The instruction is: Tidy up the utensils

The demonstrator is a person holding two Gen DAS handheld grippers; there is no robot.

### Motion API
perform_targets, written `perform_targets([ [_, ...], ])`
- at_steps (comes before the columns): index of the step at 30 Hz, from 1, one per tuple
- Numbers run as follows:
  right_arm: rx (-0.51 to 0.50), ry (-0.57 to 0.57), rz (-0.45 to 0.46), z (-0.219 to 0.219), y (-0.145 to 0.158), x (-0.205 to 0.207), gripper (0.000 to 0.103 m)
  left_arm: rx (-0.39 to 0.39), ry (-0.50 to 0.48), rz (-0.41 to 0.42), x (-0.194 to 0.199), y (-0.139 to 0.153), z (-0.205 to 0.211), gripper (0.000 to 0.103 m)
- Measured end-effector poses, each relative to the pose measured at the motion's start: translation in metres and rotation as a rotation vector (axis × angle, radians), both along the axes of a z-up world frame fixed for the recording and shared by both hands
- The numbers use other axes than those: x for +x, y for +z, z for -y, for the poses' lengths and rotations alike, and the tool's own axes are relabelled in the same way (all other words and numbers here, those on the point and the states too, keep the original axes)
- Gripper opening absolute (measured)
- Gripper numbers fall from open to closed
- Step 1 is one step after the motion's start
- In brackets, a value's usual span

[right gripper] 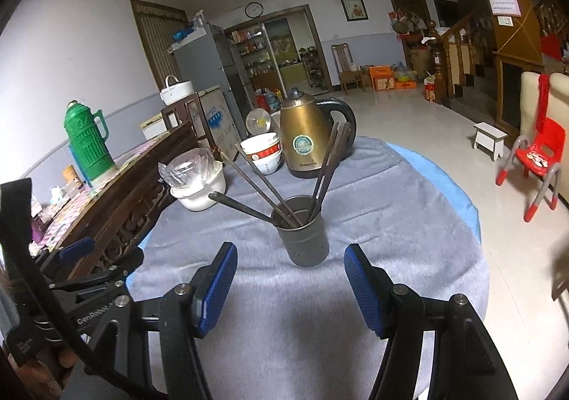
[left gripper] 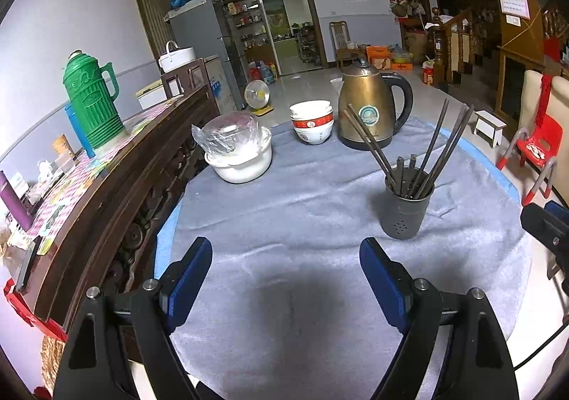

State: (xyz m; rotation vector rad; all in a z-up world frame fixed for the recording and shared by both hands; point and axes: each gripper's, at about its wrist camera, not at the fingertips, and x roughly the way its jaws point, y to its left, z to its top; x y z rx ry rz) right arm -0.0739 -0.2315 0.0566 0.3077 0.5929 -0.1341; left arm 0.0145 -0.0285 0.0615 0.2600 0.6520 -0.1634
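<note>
A dark grey perforated utensil holder (left gripper: pixel 405 209) (right gripper: pixel 305 233) stands upright on the grey cloth of a round table (left gripper: pixel 284 222) (right gripper: pixel 391 208). Several dark chopsticks (left gripper: pixel 432 147) (right gripper: pixel 263 183) stick out of it, fanned to both sides. My left gripper (left gripper: pixel 286 252) hovers open over the cloth, nearer than the holder and to its left, nothing between its blue pads. My right gripper (right gripper: pixel 291 259) stands open just in front of the holder, its fingers apart from it. The left gripper's blue pad (right gripper: pixel 76 248) also shows at the left edge of the right wrist view.
Behind the holder stand a brass kettle (left gripper: pixel 370 108) (right gripper: pixel 309 137), stacked white and red bowls (left gripper: pixel 312 124) (right gripper: pixel 263 151) and a white pot with a plastic-wrapped bowl (left gripper: pixel 236 151) (right gripper: pixel 195 179). A dark wooden sideboard (left gripper: pixel 117 186) with a green thermos (left gripper: pixel 90 97) borders the table's left.
</note>
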Motion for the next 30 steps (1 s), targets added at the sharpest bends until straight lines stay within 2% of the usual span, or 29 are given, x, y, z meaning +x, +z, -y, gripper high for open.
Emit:
perform_targets([
  [30,-0.027,-0.004,0.011,-0.011,0.008,-0.004,0.067,-0.022,0.008,0.002,-0.003,0.005,-0.005,0.085],
])
